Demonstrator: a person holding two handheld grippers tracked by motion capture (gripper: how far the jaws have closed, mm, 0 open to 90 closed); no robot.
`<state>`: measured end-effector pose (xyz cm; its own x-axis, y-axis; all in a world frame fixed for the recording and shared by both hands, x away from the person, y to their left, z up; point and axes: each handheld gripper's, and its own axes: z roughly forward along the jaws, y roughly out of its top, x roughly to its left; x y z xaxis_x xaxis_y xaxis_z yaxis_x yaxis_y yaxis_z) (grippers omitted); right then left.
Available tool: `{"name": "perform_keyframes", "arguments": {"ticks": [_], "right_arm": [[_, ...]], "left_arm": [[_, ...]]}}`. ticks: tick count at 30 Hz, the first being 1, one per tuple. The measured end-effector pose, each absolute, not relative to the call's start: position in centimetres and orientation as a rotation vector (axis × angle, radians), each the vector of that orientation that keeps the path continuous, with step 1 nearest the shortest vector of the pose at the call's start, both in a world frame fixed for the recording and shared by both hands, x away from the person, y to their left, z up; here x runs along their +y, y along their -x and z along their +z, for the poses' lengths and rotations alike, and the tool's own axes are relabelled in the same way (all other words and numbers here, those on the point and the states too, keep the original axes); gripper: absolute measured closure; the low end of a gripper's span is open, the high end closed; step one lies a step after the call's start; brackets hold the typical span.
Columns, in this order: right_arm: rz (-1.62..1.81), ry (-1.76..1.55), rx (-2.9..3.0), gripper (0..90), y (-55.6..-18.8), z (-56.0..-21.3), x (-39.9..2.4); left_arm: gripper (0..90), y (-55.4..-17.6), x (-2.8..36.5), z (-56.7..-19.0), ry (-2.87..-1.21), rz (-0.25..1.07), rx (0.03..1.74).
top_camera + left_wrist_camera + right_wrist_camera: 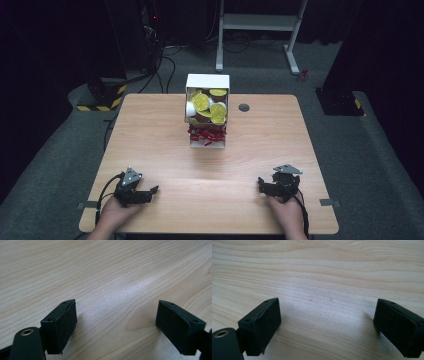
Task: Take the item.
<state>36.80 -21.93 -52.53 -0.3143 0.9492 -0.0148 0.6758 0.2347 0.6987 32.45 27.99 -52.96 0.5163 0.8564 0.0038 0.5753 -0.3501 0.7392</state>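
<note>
Resting low on the near edge of the wooden table (pixel 150 145), the left tongs (pixel 150 191) and the right tongs (pixel 262 184) both have their jaws spread wide with nothing between them. Well apart from them, near the far edge, stands a white box (pixel 207 82) with yellow-lidded cups (pixel 201 102) above and small red packets (pixel 206 134) below.

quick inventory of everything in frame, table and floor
table: 1, light wood, centre
box: 1, white, two tiers, far middle of table
capsules: several, yellow lids, upper tier
small red items: a heap, lower tier; kind unclear
grommet: 1, dark, right of box
white frame: 1, floor behind table
striped bases: 2, black-yellow, floor at both sides
left hand-held gripper: black, open, near left
right hand-held gripper: black, open, near right
</note>
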Motion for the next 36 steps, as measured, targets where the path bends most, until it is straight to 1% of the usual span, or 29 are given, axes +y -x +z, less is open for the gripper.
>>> {"name": "perform_keyframes", "arguments": {"ticks": [22, 36], "right_arm": [[0.840, -1.487, 2.082, 7.8, -36.60, -52.51, -22.03], [0.865, -1.469, 2.078, 10.6, -36.36, -52.27, -22.25]], "left_arm": [[16.5, -32.51, 27.98, -52.96, -2.059, 0.524, 1.176], [16.4, -32.57, 27.97, -52.96, -2.055, 0.528, 1.191]]}}
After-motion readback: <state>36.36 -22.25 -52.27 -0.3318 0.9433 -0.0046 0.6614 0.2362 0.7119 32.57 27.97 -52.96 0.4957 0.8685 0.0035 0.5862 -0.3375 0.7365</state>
